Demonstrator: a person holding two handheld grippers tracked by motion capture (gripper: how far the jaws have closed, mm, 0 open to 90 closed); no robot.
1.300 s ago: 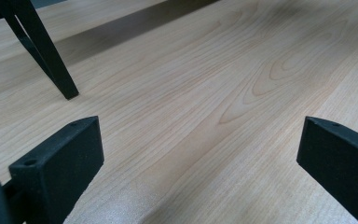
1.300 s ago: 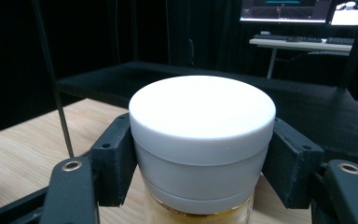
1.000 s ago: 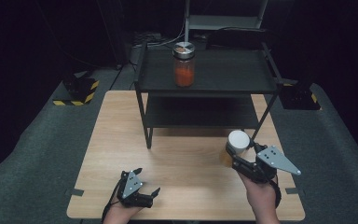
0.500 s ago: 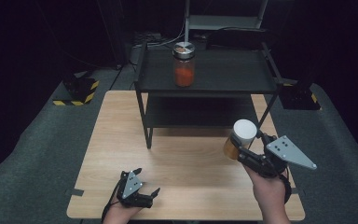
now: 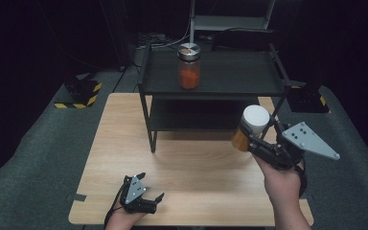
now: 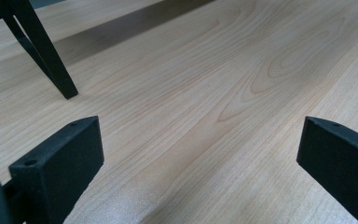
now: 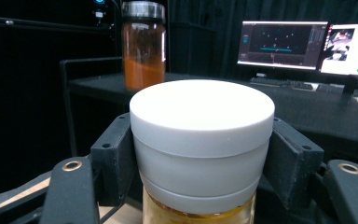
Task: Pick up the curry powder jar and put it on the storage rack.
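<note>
At the right of the high view, the right gripper (image 5: 253, 142) clamps a white-capped jar (image 5: 250, 127) with amber content, perhaps honey, and holds it above the wooden table (image 5: 196, 163), in front of the black shelf rack (image 5: 211, 76). A glass jar of orange powder (image 5: 189, 65) stands on the top shelf, upper centre. At lower left, the left gripper (image 5: 146, 189) rests with jaws wide apart, gripping nothing.

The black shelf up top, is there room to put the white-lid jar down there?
Yes. The shelf's top is bare right of the orange jar, and left of it too. The lower shelf looks bare but dark. The right gripper holds the white-lid jar.
</note>
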